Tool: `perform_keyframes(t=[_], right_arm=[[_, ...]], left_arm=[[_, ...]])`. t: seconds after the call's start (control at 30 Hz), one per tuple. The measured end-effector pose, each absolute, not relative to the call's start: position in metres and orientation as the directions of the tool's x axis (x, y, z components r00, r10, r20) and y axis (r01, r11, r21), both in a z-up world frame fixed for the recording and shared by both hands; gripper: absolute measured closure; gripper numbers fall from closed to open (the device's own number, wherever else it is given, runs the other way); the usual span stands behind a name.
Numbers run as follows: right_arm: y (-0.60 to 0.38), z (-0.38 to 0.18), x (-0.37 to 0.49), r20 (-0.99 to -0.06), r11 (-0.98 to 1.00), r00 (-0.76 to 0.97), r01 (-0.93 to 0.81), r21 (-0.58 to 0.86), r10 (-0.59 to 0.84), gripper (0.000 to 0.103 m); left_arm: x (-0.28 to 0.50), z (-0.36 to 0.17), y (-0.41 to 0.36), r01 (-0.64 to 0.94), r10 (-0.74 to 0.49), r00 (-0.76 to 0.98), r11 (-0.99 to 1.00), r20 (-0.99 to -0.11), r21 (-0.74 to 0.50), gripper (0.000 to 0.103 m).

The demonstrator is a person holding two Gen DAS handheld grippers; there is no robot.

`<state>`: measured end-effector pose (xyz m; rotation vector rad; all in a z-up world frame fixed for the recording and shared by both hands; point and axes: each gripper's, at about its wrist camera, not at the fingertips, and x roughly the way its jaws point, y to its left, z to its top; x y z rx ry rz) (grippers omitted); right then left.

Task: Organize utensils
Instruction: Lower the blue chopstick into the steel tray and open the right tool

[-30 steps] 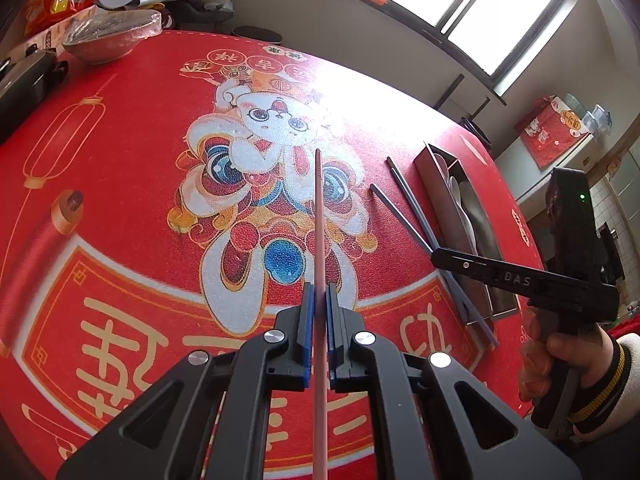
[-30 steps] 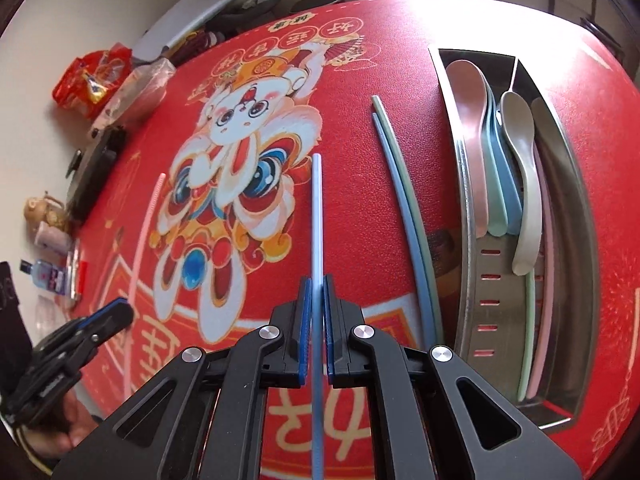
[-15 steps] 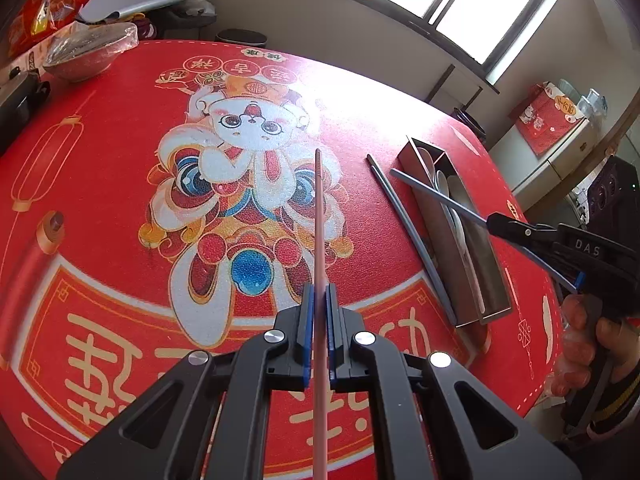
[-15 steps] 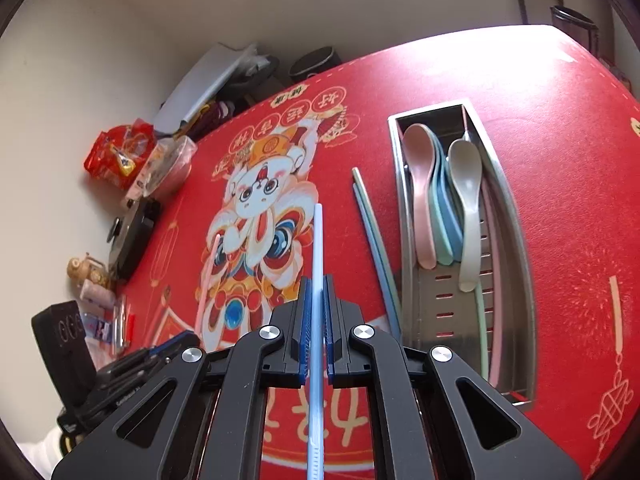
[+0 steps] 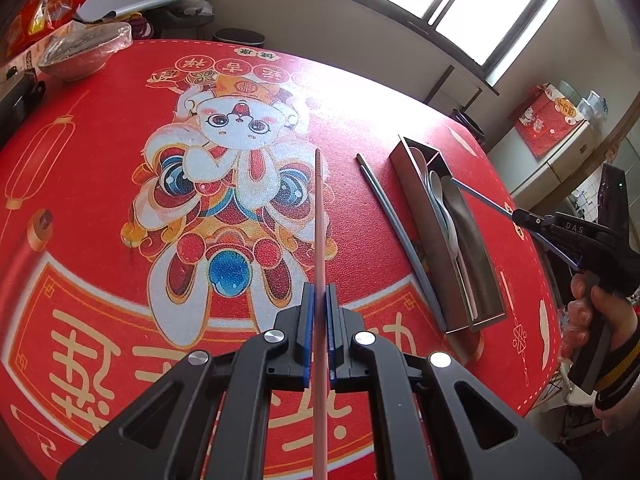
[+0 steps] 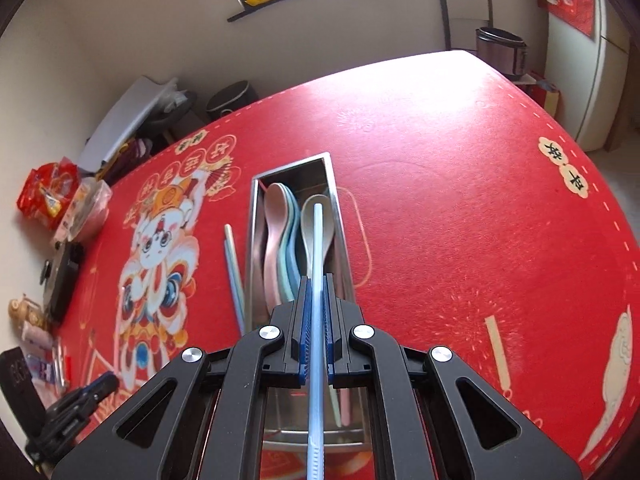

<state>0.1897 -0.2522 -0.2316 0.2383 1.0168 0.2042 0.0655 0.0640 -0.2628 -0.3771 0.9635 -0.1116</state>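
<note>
My left gripper (image 5: 319, 294) is shut on a pink chopstick (image 5: 320, 216), held above the red table mat. My right gripper (image 6: 316, 284) is shut on a blue chopstick (image 6: 317, 248) and holds it lengthwise over the steel utensil tray (image 6: 331, 168), above the right compartment. The tray holds pink, teal and beige spoons (image 6: 276, 232) and some chopsticks. In the left wrist view the tray (image 5: 404, 168) lies at the right with the right gripper (image 5: 520, 216) above its near end. Two chopsticks (image 6: 234, 268), one blue and one pale green, lie on the mat just left of the tray; they also show in the left wrist view (image 5: 396, 232).
A covered bowl (image 5: 80, 52), a red snack bag (image 5: 36, 12) and a dark device (image 6: 64, 276) sit at the table's far left edge. Small bottles and a figurine (image 6: 24, 316) stand near that edge.
My right gripper has moved right with the blue chopstick, from over the mat's lion picture to above the tray. My left gripper has lifted a little with the pink chopstick.
</note>
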Motion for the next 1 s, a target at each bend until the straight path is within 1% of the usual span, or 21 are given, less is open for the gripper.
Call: perform_keyframes(t=[0.3,0.57,0.77,0.9,1.0], right_arm=[[-0.230,-0.261,0.195,-0.886,0.979,0.419,-0.031,0.203,0.197,0.097],[-0.221,-0.276,0.214,-0.905,0.986,0.399,0.013,0.169,0.150,0.097],[-0.214,-0.283,0.224,-0.919,0.992,0.378,0.012,0.128,0.115,0.097],[-0.217,-0.283,0.223,-0.925,0.988,0.351,-0.001,0.155,0.146,0.095],[-0.221,-0.272,0.217,-0.912,0.984,0.371,-0.025,0.178,0.174,0.095]], left_arm=[[0.062,-0.264,0.067,-0.091,-0.252,0.574,0.926,-0.779,-0.366,0.098],[0.057,-0.263,0.077,-0.112,-0.241,0.575,0.924,-0.782,-0.367,0.098],[0.059,-0.257,0.076,-0.104,-0.253,0.579,0.920,-0.775,-0.378,0.098],[0.065,-0.250,0.068,-0.096,-0.279,0.582,0.909,-0.764,-0.405,0.098],[0.073,-0.243,0.057,-0.077,-0.293,0.585,0.908,-0.756,-0.411,0.098]])
